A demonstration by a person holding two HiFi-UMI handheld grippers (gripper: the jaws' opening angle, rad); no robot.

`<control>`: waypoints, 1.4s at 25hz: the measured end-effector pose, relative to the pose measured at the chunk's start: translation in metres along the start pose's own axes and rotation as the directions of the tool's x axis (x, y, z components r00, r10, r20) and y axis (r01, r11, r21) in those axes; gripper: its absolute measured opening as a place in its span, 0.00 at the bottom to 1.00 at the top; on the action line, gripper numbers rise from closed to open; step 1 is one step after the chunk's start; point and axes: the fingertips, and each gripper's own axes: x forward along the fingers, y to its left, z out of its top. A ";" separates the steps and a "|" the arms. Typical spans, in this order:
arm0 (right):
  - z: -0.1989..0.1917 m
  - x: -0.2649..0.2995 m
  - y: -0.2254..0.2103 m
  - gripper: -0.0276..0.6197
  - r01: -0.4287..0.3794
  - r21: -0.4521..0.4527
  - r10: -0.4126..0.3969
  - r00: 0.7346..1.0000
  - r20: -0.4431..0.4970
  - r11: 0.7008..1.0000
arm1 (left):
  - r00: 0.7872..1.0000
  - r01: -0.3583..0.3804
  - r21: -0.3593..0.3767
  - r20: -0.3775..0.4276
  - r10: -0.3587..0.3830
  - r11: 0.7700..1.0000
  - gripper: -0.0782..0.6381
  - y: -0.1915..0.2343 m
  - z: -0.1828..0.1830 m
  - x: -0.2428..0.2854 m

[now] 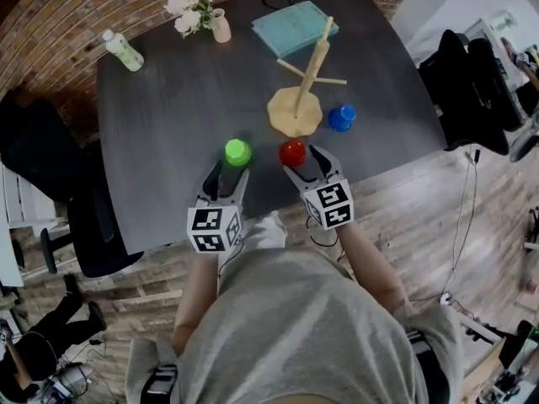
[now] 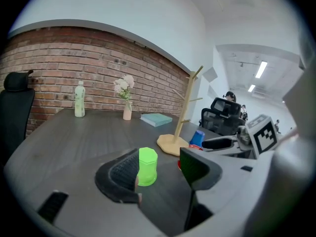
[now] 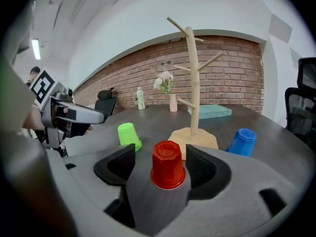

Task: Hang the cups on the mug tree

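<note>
Three cups stand upside down on the dark table: a green cup [image 1: 237,152] [image 2: 147,166] [image 3: 128,136], a red cup [image 1: 292,152] [image 3: 168,164] and a blue cup [image 1: 341,118] [image 3: 242,142] [image 2: 197,138]. The wooden mug tree [image 1: 301,87] [image 3: 193,95] [image 2: 181,120] stands behind them with bare pegs. My left gripper [image 1: 226,178] [image 2: 163,172] is open, the green cup just ahead between its jaws, untouched. My right gripper [image 1: 308,164] [image 3: 162,168] is open around the red cup, with a gap on each side.
At the back of the table [image 1: 168,99] are a teal book [image 1: 294,25], a pink vase of flowers [image 1: 221,25] and a pale bottle [image 1: 124,50]. Black office chairs stand at left [image 1: 50,158] and right [image 1: 472,82]. The near table edge lies under both grippers.
</note>
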 end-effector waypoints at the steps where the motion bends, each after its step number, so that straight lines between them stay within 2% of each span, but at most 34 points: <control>1: -0.002 0.003 -0.001 0.52 0.000 -0.002 0.000 1.000 -0.007 1.000 | 1.000 -0.003 -0.002 -0.002 0.003 1.000 0.45 0.002 0.000 0.001; 13: -0.017 0.027 -0.012 0.39 0.018 -0.023 -0.019 0.998 -0.055 1.000 | 1.000 -0.028 -0.020 -0.009 0.028 0.999 0.45 0.017 0.001 0.011; 23: -0.007 0.017 -0.010 0.37 0.020 -0.045 -0.022 0.999 -0.045 0.999 | 1.000 -0.030 -0.021 0.009 0.030 0.999 0.45 0.014 0.007 0.010; 35: 0.055 -0.020 0.004 0.37 -0.002 -0.078 0.008 0.997 0.080 0.997 | 0.998 -0.051 -0.026 0.039 0.052 0.998 0.45 0.017 0.013 -0.003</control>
